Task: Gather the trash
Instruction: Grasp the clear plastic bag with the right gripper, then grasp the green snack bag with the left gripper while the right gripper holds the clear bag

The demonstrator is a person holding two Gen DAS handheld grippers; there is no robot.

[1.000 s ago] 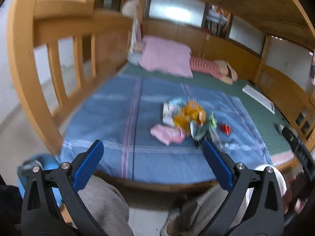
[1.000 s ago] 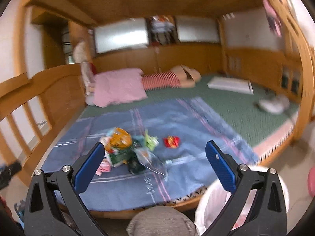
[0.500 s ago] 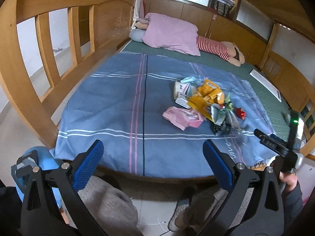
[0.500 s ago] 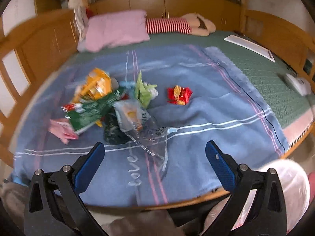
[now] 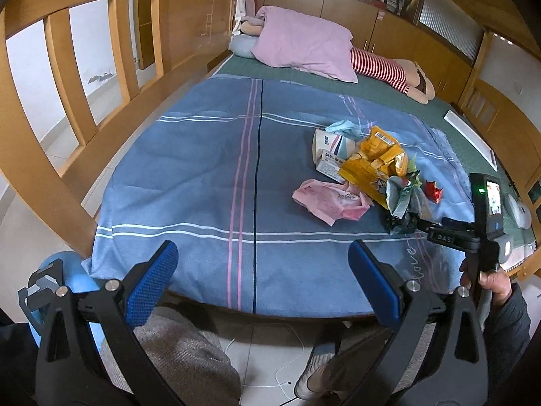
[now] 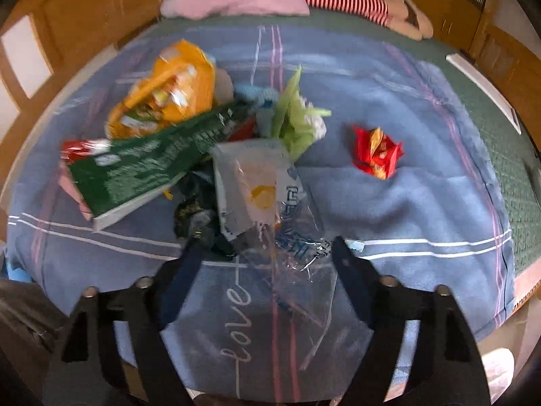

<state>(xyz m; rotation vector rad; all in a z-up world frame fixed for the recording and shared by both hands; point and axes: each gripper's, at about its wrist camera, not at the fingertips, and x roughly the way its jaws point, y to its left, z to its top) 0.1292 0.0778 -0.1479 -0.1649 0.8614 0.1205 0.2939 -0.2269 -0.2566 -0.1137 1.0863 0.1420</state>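
A heap of trash lies on the blue blanket: a yellow snack bag, a green box, a clear plastic wrapper, a light green wrapper and a red wrapper lying apart to the right. A pink wrapper lies on the heap's near left. My right gripper is open, low over the blanket, its fingertips either side of the clear wrapper. My left gripper is open and empty, back at the bed's near edge. The right gripper also shows in the left wrist view.
Wooden bed rails run along the left and a wooden wall along the right. A pink pillow and a striped plush doll lie at the head. My knees and a blue object are below.
Both grippers tilted down and moved in toward the bed. The right gripper advanced furthest, coming close over the trash heap. Both stayed open.
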